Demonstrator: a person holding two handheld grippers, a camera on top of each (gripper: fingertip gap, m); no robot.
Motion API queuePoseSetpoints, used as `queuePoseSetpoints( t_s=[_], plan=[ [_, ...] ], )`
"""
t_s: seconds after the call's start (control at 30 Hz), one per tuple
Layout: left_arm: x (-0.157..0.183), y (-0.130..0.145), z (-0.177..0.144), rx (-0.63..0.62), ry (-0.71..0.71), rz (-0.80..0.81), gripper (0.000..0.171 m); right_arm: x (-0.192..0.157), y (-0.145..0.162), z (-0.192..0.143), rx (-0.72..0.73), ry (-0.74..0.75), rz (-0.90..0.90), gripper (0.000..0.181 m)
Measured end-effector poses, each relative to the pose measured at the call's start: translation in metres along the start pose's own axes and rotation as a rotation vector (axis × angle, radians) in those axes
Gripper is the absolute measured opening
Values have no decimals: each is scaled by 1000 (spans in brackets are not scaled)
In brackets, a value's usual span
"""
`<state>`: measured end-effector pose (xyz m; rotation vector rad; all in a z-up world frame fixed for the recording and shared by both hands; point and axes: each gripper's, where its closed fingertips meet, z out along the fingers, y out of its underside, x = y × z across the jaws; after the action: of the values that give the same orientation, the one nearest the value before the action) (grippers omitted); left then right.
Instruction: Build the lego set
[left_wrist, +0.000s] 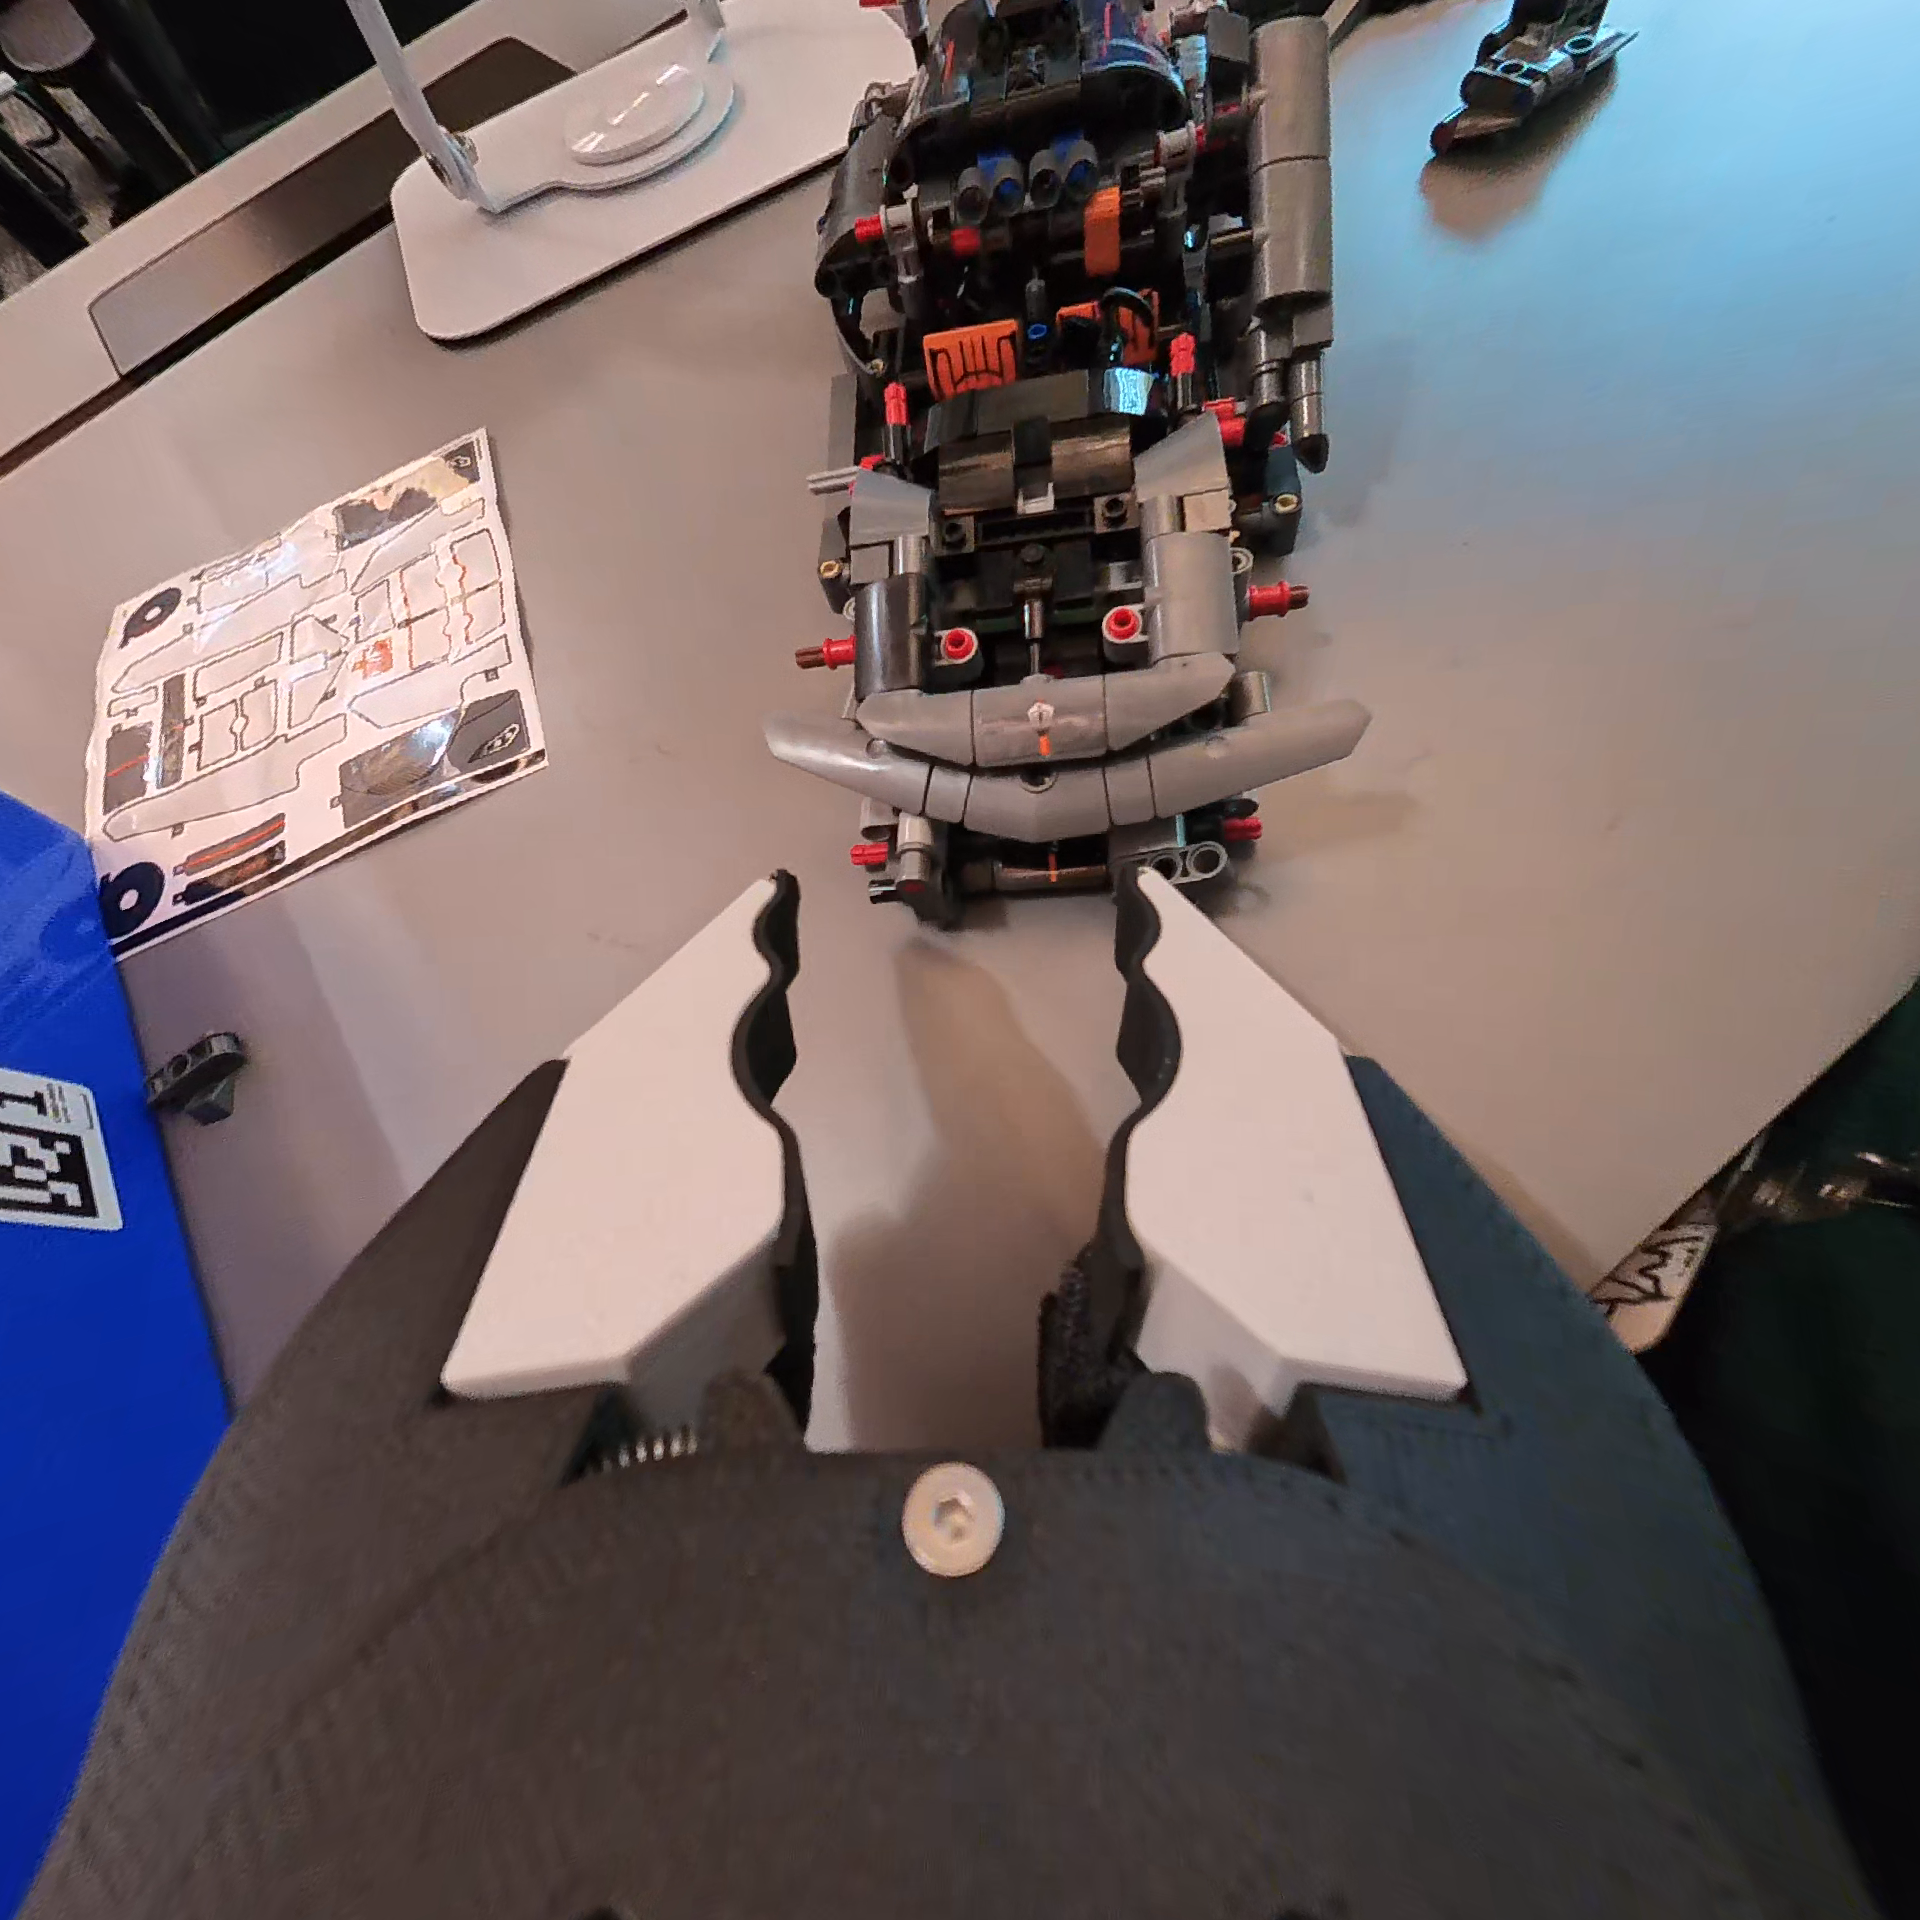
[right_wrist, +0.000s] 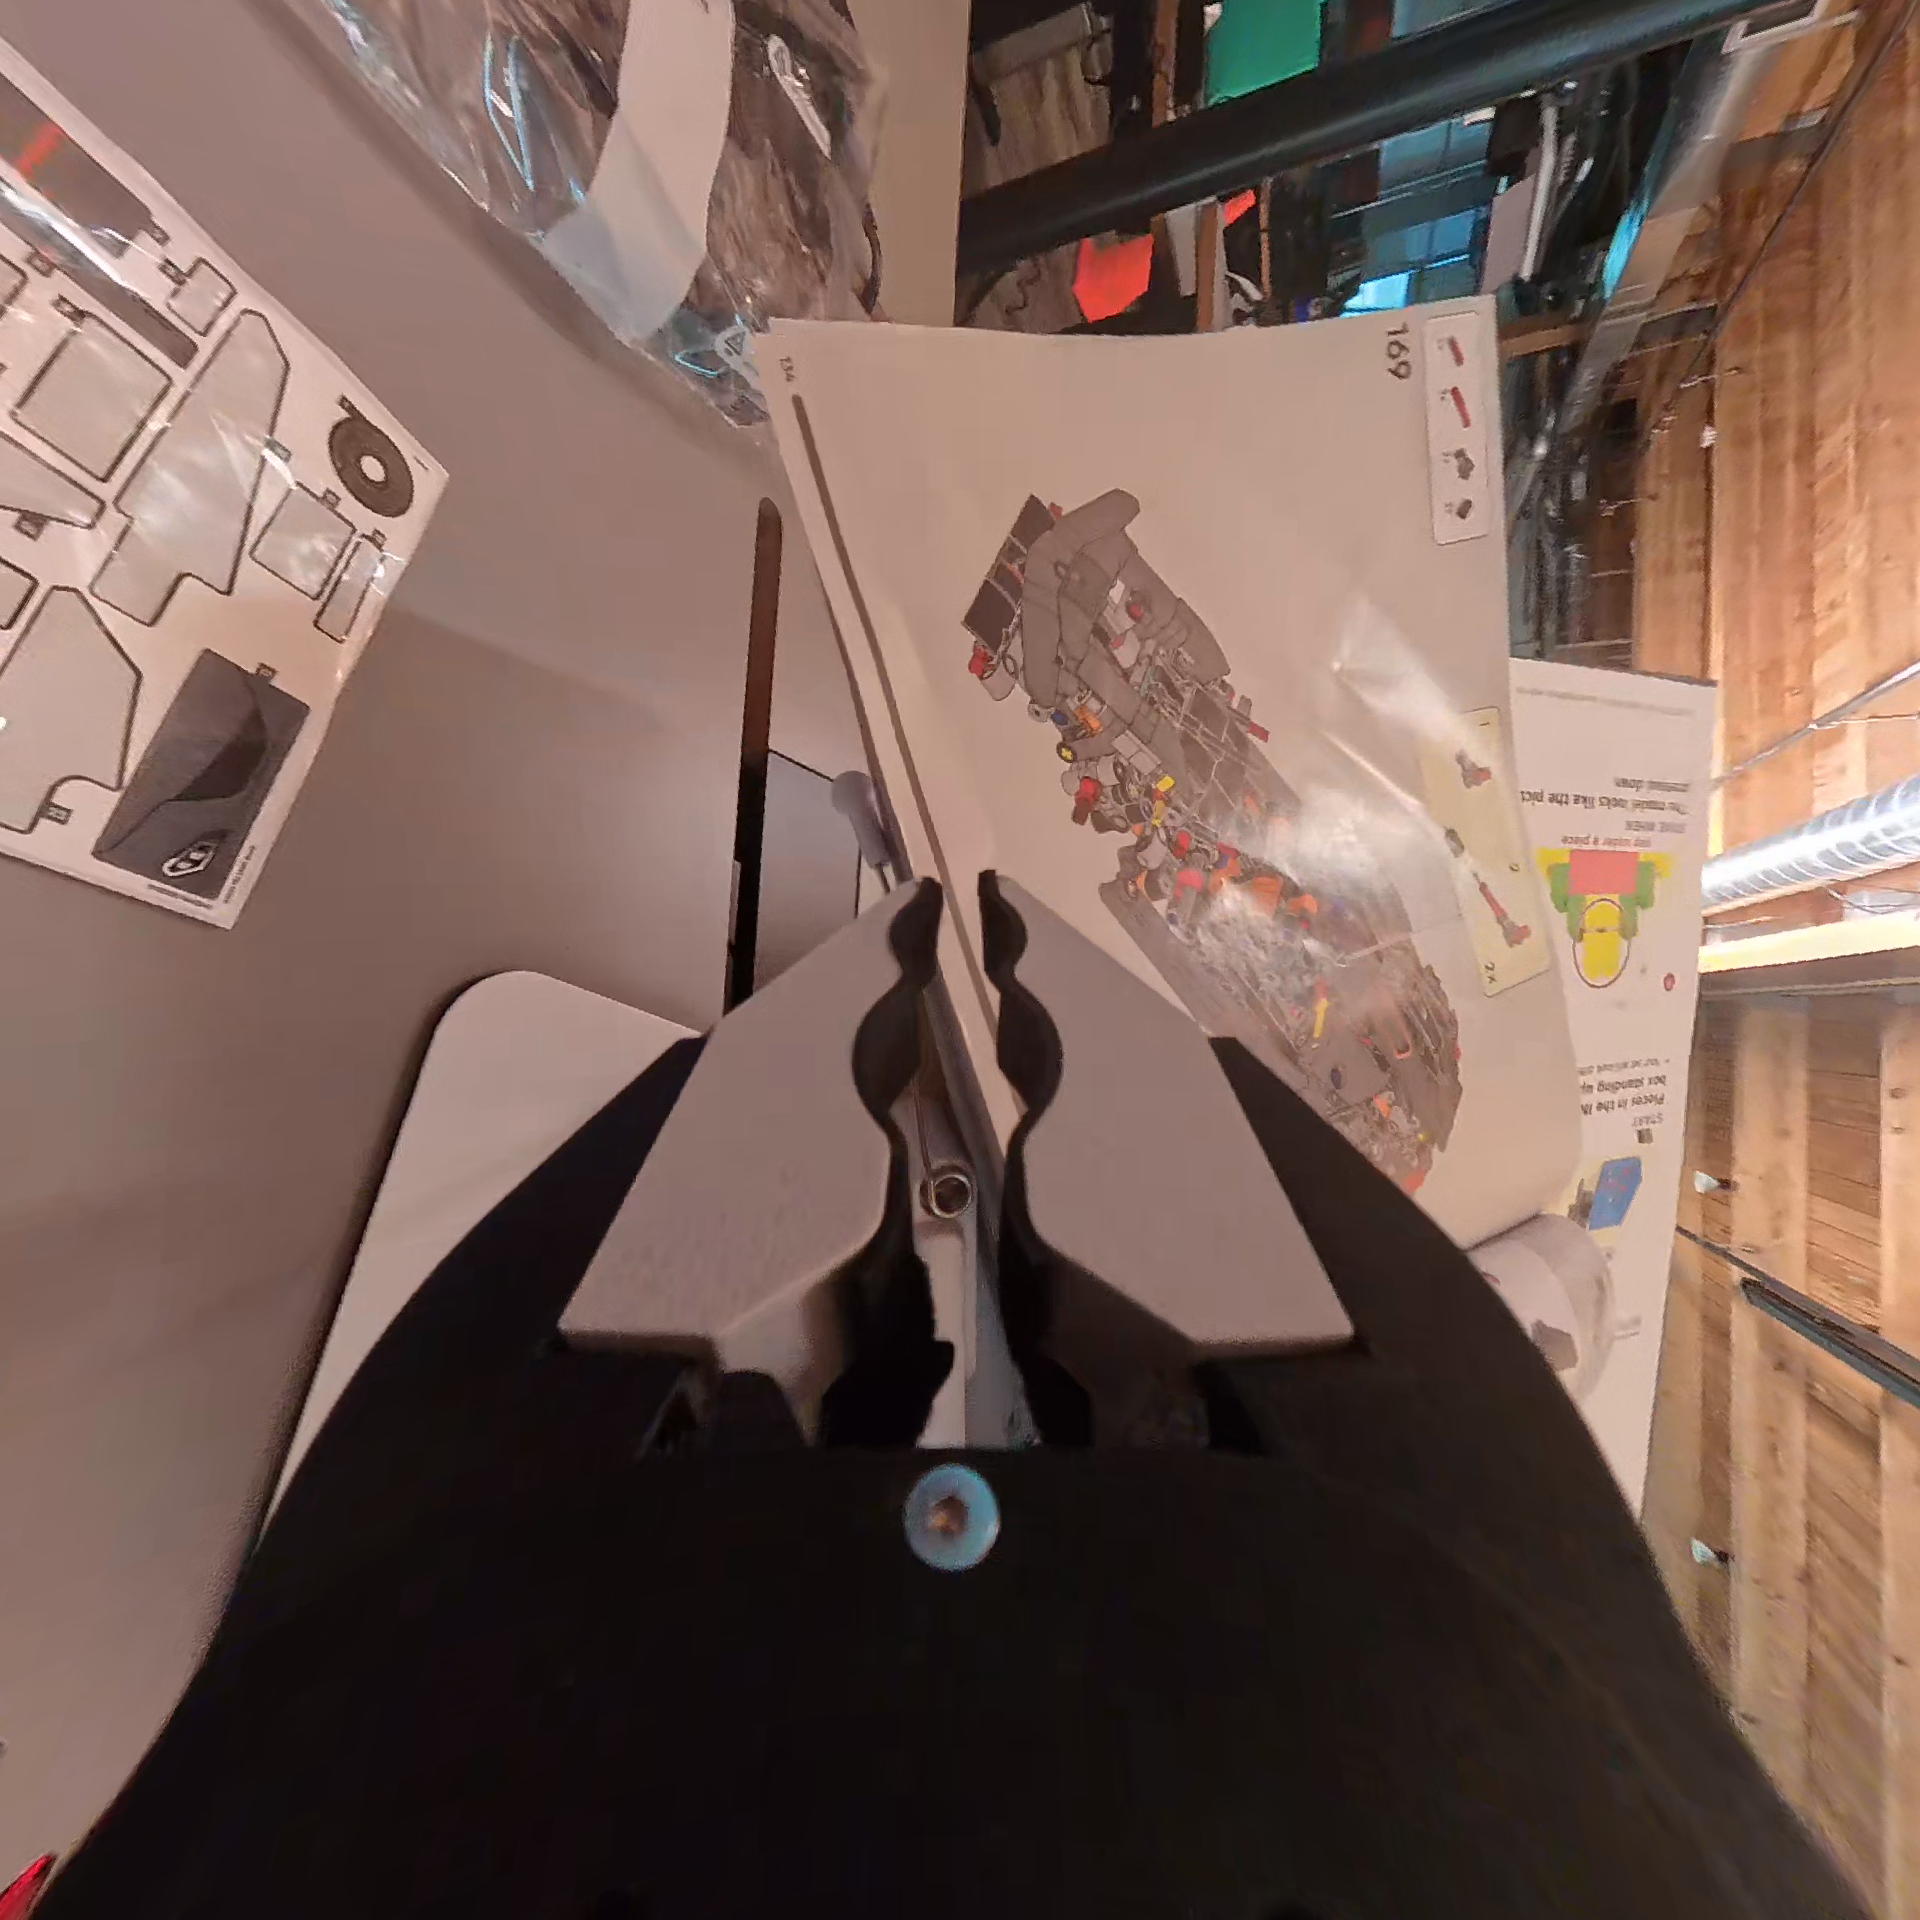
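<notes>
Left wrist view, left to right: we are seeing a blue box (left_wrist: 62, 1195) at the frame edge, a small black loose piece (left_wrist: 197, 1075) lying beside it on the grey table (left_wrist: 1558, 727), then a sticker sheet (left_wrist: 312, 675) lying flat, and behind it a white stand base (left_wrist: 582, 239). Our left gripper (left_wrist: 956, 894) is hovering with its fingers spread wide and nothing between them, tips just short of the nose of the partly built lego car (left_wrist: 1049, 520), which is sitting lengthwise at table centre, grey bumper toward us. Farther right, at the far edge, a separate dark lego sub-assembly (left_wrist: 1517, 73) is lying well apart from the car. Right wrist view, left to right: we are seeing the sticker sheet (right_wrist: 177, 540) again, clear plastic bags (right_wrist: 665, 135) above it, then our right gripper (right_wrist: 961, 883) with its fingers nearly pressed together, pinching the edge of an instruction page (right_wrist: 1195, 727) that is standing up in front of us. A second printed sheet (right_wrist: 1621, 935) is showing behind it, against wooden wall boards (right_wrist: 1808, 623).
</notes>
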<state>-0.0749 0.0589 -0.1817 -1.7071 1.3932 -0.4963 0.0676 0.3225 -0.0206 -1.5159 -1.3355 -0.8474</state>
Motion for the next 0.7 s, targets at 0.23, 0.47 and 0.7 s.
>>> queuePoseSetpoints(
  t_s=[0.23,0.47,0.7],
  plan=[
    [1,1,1,-10,19,-14,60,3,4,-2,7,20,14,3],
    [-1,2,2,-12,17,-28,60,1,6,6,-15,5,37,27],
    [-1,2,2,-19,17,-25,60,-6,9,8,-19,-33,56,13]
  ],
)
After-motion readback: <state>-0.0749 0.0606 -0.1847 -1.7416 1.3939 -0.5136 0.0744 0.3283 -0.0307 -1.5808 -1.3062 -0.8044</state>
